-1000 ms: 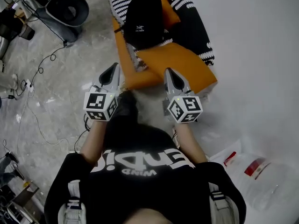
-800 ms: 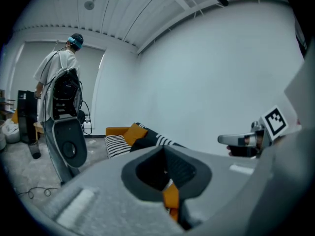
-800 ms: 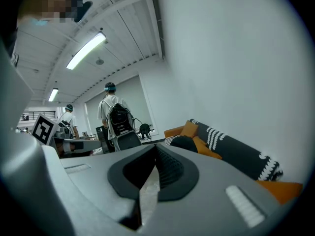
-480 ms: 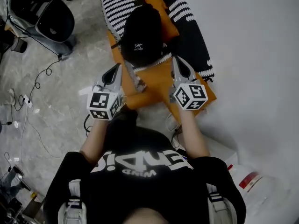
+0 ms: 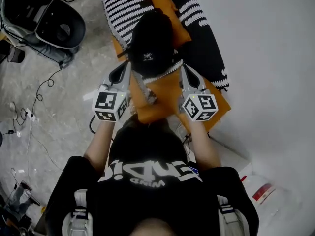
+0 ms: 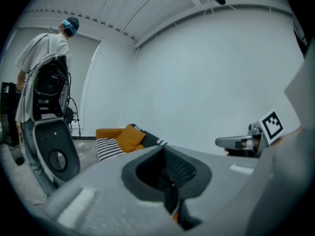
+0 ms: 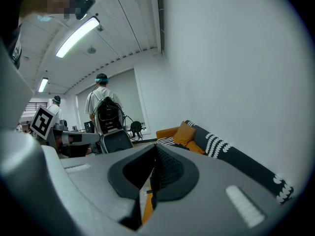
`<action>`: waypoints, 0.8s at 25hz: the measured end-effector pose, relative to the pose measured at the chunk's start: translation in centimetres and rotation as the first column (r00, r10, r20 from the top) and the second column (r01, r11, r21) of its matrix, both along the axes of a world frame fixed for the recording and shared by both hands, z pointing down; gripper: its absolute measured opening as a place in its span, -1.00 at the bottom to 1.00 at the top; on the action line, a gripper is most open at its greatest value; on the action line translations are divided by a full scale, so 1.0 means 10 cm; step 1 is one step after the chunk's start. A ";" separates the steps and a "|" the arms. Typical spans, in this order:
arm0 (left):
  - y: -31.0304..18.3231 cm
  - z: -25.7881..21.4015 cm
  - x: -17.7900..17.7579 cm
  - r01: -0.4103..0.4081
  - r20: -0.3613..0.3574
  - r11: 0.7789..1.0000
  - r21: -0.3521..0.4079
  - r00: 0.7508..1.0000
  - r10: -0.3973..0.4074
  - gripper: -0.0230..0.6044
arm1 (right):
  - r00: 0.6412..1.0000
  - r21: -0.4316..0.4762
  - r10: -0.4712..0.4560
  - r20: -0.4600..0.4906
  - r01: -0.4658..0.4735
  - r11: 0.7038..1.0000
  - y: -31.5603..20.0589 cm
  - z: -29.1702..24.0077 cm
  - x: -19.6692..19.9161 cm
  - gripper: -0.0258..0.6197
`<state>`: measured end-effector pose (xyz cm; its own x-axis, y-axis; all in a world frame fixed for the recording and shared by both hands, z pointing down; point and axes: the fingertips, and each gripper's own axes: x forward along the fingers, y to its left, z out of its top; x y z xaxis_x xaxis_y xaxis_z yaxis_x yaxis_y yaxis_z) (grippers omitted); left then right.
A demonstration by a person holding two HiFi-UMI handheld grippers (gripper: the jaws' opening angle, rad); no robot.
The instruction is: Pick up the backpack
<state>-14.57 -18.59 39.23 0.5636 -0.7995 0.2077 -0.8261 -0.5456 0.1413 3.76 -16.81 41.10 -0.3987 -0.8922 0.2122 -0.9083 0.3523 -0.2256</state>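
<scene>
In the head view a black backpack (image 5: 150, 43) lies on an orange sofa (image 5: 165, 95), partly over a black-and-white striped throw (image 5: 120, 9). My left gripper (image 5: 128, 64) is shut and its tip sits just left of the backpack's near end. My right gripper (image 5: 183, 68), also shut, sits just right of that end, over the orange seat. Neither holds anything. In the left gripper view the shut left gripper (image 6: 165, 150) points at the sofa (image 6: 117, 137). The right gripper view shows the shut right gripper (image 7: 156, 150) and the sofa (image 7: 183, 133). The jaws hide the backpack in both gripper views.
A grey shell chair (image 5: 59, 28) stands on the floor at the upper left, with cables (image 5: 34, 102) trailing below it. A white wall (image 5: 266, 58) runs along the sofa's right. A plastic bottle (image 5: 261, 191) lies at the lower right. A person (image 7: 106, 109) stands farther off.
Both grippers have moved forward from the sofa's near edge to either side of the backpack's near end. Both stayed shut.
</scene>
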 end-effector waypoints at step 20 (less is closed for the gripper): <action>-1.66 0.52 0.68 0.004 -0.040 0.985 -0.172 0.999 -0.011 0.34 | 0.990 -0.042 -0.060 0.129 0.066 0.997 -1.68 0.34 0.54 0.15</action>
<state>-7.73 -35.18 44.40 0.5689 -0.7580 0.3191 -0.8214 -0.5045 0.2661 9.18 -33.59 44.53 -0.4802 -0.8549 0.1964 -0.8475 0.3944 -0.3552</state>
